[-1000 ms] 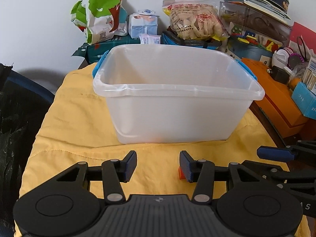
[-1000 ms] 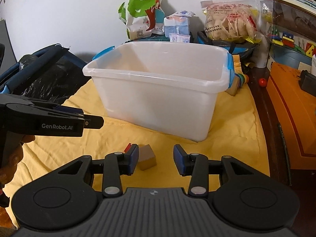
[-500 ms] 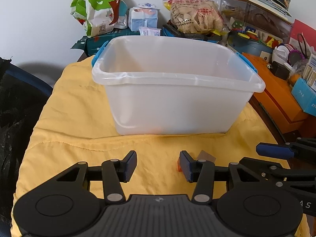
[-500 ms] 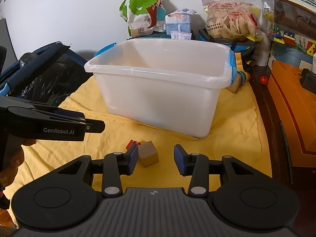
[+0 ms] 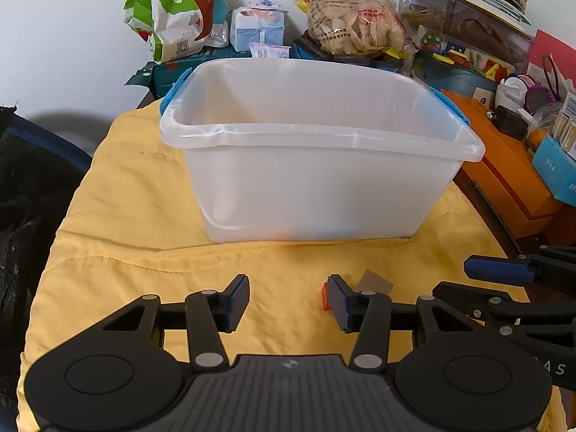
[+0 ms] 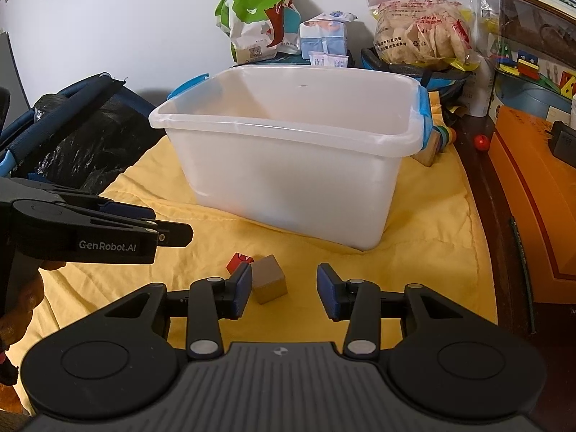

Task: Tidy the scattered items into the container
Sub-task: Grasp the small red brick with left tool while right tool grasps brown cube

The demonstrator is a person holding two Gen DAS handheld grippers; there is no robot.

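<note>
on the near yellow cloth point(image 6: 432, 216), the brown block point(image 6: 269, 278) and red block point(image 6: 239, 261) have slid closer into the right gripper point(image 6: 282, 289), wide open, ready to grasp; left gripper point(image 5: 288, 302) wide, empty; container point(image 6: 288, 122) beyond.

both wrist views low, near, facing tub point(image 5: 316, 165)

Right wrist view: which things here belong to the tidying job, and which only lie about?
Job: clear bin; brown cube; red block; right gripper, open; left gripper, open.

Lying about: green bag; cracker bag; orange box; yellow cloth.
</note>
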